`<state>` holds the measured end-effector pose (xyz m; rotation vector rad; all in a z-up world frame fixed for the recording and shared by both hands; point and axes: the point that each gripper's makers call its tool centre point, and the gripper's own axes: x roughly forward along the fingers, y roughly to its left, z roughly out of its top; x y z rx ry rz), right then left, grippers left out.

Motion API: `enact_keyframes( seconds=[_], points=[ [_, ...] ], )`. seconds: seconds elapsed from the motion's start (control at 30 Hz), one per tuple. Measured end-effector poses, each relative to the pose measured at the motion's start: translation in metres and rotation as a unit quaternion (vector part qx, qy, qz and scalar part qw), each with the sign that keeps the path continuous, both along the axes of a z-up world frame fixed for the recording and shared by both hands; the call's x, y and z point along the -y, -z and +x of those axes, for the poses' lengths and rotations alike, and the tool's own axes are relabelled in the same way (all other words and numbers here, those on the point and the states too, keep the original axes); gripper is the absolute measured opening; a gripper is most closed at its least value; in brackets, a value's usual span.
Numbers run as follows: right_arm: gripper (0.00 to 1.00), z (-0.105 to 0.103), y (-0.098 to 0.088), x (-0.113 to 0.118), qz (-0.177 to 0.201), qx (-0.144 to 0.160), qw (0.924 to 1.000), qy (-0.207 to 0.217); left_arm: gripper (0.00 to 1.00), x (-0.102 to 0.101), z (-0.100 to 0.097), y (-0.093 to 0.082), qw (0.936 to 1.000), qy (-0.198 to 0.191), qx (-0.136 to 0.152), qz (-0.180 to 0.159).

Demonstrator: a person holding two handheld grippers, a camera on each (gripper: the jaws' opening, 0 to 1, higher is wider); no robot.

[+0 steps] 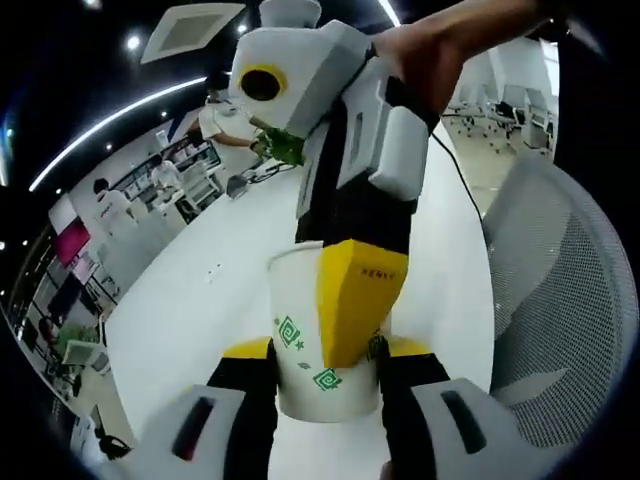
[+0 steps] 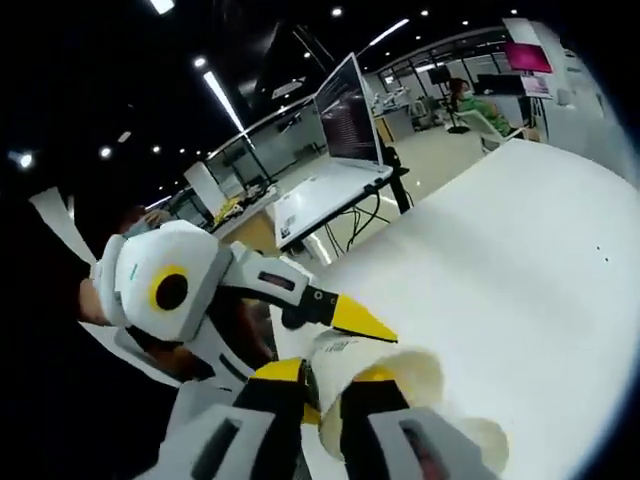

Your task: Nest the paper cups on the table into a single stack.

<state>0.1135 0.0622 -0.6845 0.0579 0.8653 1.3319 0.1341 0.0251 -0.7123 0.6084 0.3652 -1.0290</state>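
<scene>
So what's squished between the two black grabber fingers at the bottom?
A white paper cup with green swirls sits between the left gripper's jaws in the left gripper view. The right gripper's yellow jaw reaches down into it.

Your cup: white, with green square-spiral motifs. Your left gripper: black jaws with yellow pads on a grey-white body. Your right gripper: yellow jaw above the cup, black then white body behind. Table beneath the cup: plain white.
</scene>
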Motion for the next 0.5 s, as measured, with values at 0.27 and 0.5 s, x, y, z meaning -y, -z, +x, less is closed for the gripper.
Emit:
enact_keyframes(
  seconds=[0.27,0.5],
  points=[
    [0.01,-0.007,0.0,0.003,-0.011,-0.006,0.9999,0.006,0.37,0.009,-0.002,0.001,0.9999,0.002,-0.004,-0.014],
    [0.0,-0.005,0.008,0.02,-0.044,0.02,0.9988,-0.001,0.41,0.015,-0.001,0.003,0.9997,0.005,-0.015,-0.016]
  ],
)
